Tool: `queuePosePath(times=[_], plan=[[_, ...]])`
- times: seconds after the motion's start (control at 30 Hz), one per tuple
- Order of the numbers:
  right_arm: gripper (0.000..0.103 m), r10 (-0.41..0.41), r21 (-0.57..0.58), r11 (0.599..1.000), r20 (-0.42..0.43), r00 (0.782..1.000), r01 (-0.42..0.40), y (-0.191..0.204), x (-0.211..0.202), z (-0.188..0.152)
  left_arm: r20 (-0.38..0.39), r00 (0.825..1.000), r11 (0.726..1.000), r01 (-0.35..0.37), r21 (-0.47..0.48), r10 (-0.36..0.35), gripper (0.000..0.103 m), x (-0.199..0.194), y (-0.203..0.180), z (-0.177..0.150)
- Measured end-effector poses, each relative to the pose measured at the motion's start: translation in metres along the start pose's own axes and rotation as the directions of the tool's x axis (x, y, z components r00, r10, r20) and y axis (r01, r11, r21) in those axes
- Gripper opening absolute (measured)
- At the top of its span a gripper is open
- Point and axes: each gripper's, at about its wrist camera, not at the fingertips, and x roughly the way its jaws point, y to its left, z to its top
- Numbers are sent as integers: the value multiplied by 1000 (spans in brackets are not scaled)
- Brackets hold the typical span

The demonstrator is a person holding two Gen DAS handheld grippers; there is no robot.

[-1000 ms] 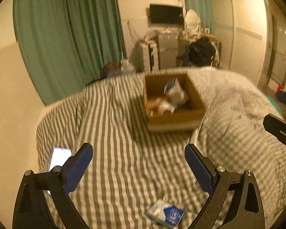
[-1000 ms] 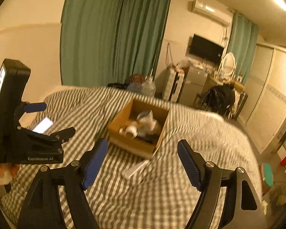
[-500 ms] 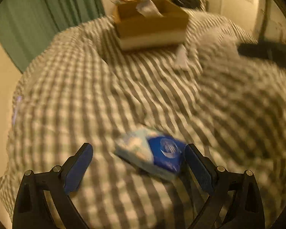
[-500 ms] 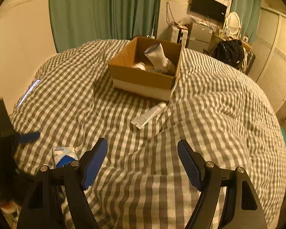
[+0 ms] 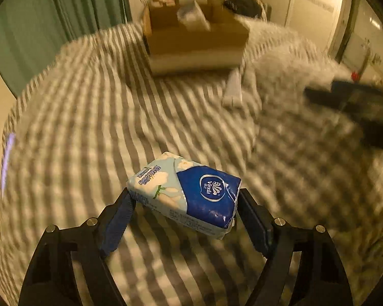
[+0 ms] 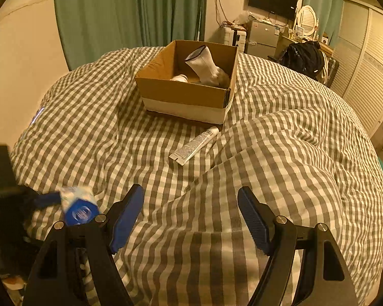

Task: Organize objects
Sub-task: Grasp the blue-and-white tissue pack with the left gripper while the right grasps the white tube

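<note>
A blue and white tissue pack [image 5: 189, 193] lies between the blue pads of my left gripper [image 5: 185, 201]. The jaws are closing and both pads touch its ends. It stays sharp while the bed behind it blurs. The right wrist view shows the same pack [image 6: 79, 204] low on the left. My right gripper [image 6: 191, 204] stands open over the checked quilt [image 6: 268, 140] with nothing between its fingers. A white tube [image 6: 194, 145] lies on the quilt in front of an open cardboard box [image 6: 186, 94], which holds a white sock [image 6: 204, 66] and other small items.
A lit phone [image 6: 38, 113] lies at the bed's left edge near the wall. Green curtains hang behind the bed. A desk, a black bag [image 6: 303, 56] and a wardrobe stand beyond it on the right. The quilt bulges in folds to the right of the tube.
Both grippers have dropped toward the bed and tilted downward. The left jaws have narrowed around the tissue pack, which now sits between the pads. The right jaws keep the same width.
</note>
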Motion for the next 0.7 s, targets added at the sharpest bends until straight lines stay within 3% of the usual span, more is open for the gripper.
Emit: queuePosePath(times=[0.07,0.2,0.27,0.5,0.7], plan=[[76,-5,8,1000,7,1000,5,-1,5,4,39,999,1000,7,-3,-7,82,-4,6,15],[76,-17,65,998,36,999,14,-8,21,18,93,993,997,-73,-18,74,82,6,21,55],[75,-14,81,997,33,999,11,-9,34,28,110,990,996,-80,-32,83,82,14,27,71],[75,-14,116,993,-84,996,24,-9,112,65,124,981,986,-139,-92,150,82,60,54,128],[76,-10,164,985,-204,979,45,-14,185,67,110,981,985,-152,-87,161,82,88,62,128]])
